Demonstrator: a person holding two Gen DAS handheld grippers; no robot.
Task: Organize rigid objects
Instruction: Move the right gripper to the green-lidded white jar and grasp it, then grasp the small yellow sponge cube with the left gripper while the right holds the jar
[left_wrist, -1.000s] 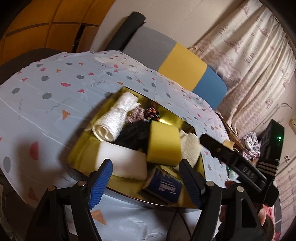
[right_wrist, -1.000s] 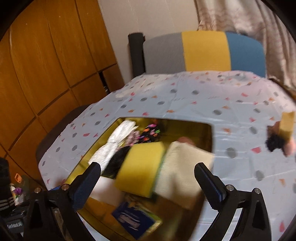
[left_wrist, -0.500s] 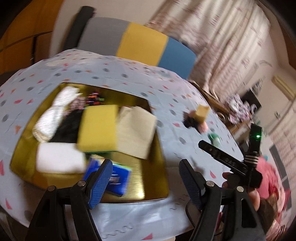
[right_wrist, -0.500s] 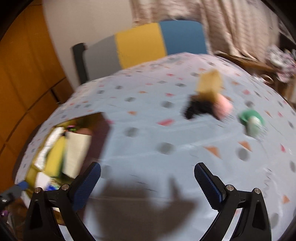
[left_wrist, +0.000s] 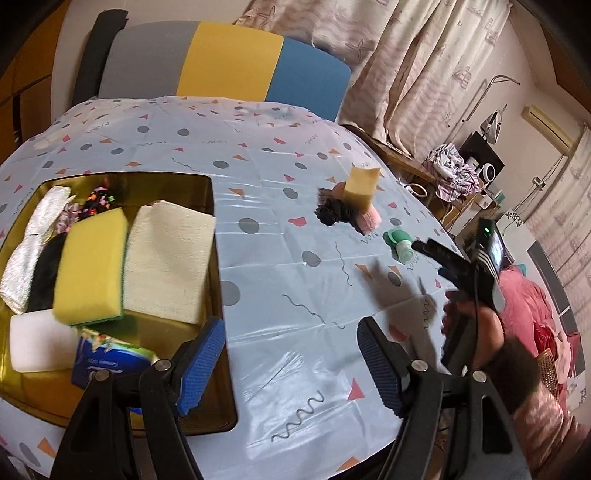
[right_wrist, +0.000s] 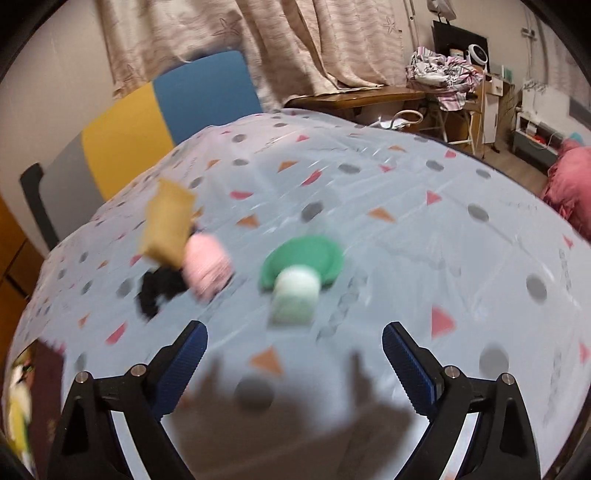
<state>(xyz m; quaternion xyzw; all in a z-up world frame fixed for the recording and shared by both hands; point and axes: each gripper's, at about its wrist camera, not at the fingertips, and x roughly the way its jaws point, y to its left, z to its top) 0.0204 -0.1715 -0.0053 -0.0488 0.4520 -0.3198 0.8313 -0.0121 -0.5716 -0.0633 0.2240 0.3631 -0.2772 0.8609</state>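
Our right gripper (right_wrist: 293, 363), its spread jaws closing on nothing, hangs over the green bottle (right_wrist: 299, 282) lying on the tablecloth (right_wrist: 424, 236). It looks light and slippery; we would pinch its pale body.

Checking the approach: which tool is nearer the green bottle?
Right. The right tool hangs just short of the green bottle, empty and closing; the left tool sits back by the gold tray.

Left tongs (left_wrist: 290, 360) wide apart, right tongs (right_wrist: 293, 360) empty, jaws closing
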